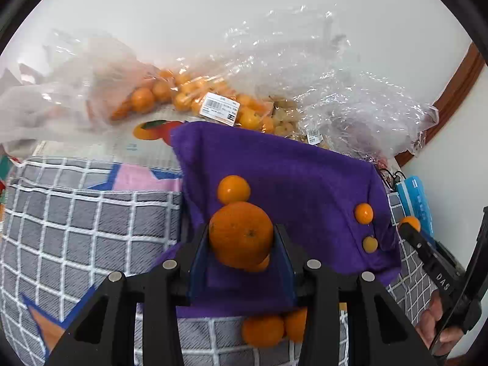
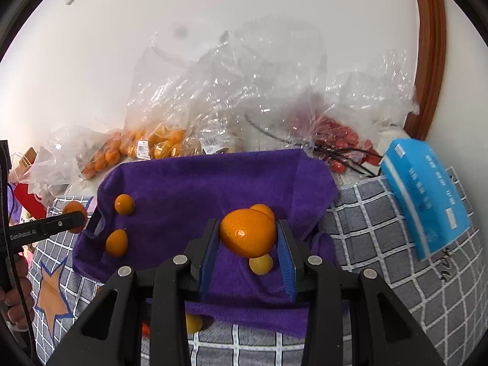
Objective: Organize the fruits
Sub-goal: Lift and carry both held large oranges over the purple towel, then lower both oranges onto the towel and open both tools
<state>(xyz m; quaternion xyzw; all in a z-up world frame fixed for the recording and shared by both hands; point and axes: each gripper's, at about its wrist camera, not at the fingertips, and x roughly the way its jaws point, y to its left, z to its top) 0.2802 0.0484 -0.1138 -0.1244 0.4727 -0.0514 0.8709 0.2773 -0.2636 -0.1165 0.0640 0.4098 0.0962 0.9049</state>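
Note:
My left gripper [image 1: 241, 234] is shut on a large orange [image 1: 241, 235] and holds it over a purple towel [image 1: 305, 183]. My right gripper [image 2: 247, 234] is shut on another orange [image 2: 247, 234] over the same purple towel [image 2: 198, 183]. Small oranges lie loose on the towel: one [image 1: 233, 189] just beyond the left gripper, two [image 1: 363, 213] near its right edge, two [image 2: 124, 204] at its left in the right wrist view, one [image 2: 260, 263] under the right gripper. The right gripper's finger [image 1: 427, 253] shows at the left view's right edge.
Clear plastic bags of small oranges [image 1: 183, 97] and pale fruit [image 1: 283, 122] lie behind the towel; a bag of red fruit [image 2: 341, 140] is at the back right. A blue tissue pack [image 2: 427, 195] lies right. A grey checked cloth [image 1: 76, 219] covers the surface. More oranges [image 1: 263, 329] lie below the towel's near edge.

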